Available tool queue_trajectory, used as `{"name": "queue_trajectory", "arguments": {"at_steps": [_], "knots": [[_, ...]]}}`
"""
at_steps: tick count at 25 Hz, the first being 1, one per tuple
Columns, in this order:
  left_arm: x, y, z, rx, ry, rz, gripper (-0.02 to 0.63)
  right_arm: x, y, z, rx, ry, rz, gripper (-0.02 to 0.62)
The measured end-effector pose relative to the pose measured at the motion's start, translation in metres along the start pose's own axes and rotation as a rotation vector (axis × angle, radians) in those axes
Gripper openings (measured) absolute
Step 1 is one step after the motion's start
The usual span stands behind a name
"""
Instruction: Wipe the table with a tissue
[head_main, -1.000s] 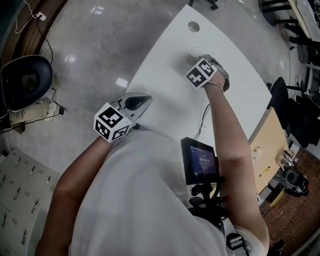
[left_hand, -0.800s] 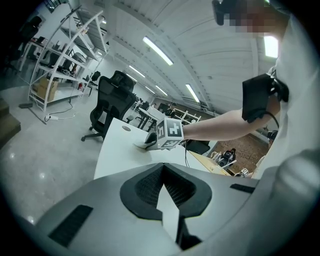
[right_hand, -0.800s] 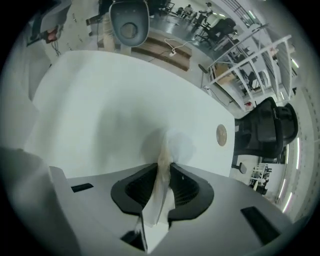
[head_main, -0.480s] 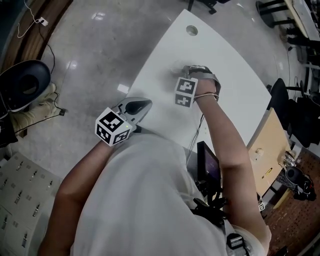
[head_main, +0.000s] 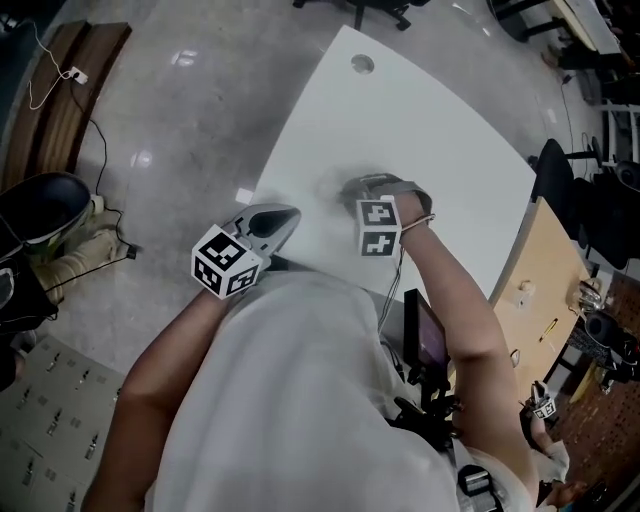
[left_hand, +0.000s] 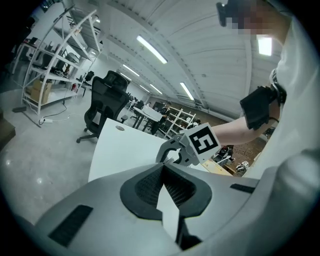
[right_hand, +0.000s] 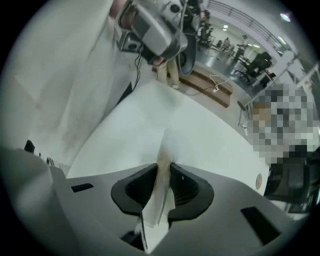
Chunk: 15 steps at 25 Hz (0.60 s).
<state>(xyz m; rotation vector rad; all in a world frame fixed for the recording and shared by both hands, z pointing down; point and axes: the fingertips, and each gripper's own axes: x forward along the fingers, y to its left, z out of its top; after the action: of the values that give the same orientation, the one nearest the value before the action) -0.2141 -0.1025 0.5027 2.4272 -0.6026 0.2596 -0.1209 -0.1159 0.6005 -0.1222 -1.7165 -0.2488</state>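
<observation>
Right gripper (right_hand: 164, 167) is clenched on the tissue (right_hand: 159, 200), a folded strip pinched between the pads. From my head view its tip is down on the white table (head_main: 420, 120). Left gripper (head_main: 288, 214) has its jaws closed with nothing in them, at the table's near edge, beside the right one.

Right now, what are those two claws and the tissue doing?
Right gripper shut on tissue, against table. Left gripper shut, idle near table edge. Nothing in the way.
</observation>
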Motion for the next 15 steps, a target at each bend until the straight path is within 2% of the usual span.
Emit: {"name": "queue_trajectory", "arguments": {"at_steps": [7,12,15], "knots": [[0.013,-0.016,0.002,0.048,0.033,-0.075,0.006,-0.053,0.022,0.005,0.446,-0.312,-0.066,0.081],[0.036,-0.035,0.003,0.088,0.070,-0.152,0.006,-0.095,0.035,-0.022,0.866,-0.570,-0.126,0.081],[0.049,-0.049,0.001,0.114,0.093,-0.199,0.006,-0.121,0.049,-0.044,1.065,-0.693,-0.185,0.081]]}}
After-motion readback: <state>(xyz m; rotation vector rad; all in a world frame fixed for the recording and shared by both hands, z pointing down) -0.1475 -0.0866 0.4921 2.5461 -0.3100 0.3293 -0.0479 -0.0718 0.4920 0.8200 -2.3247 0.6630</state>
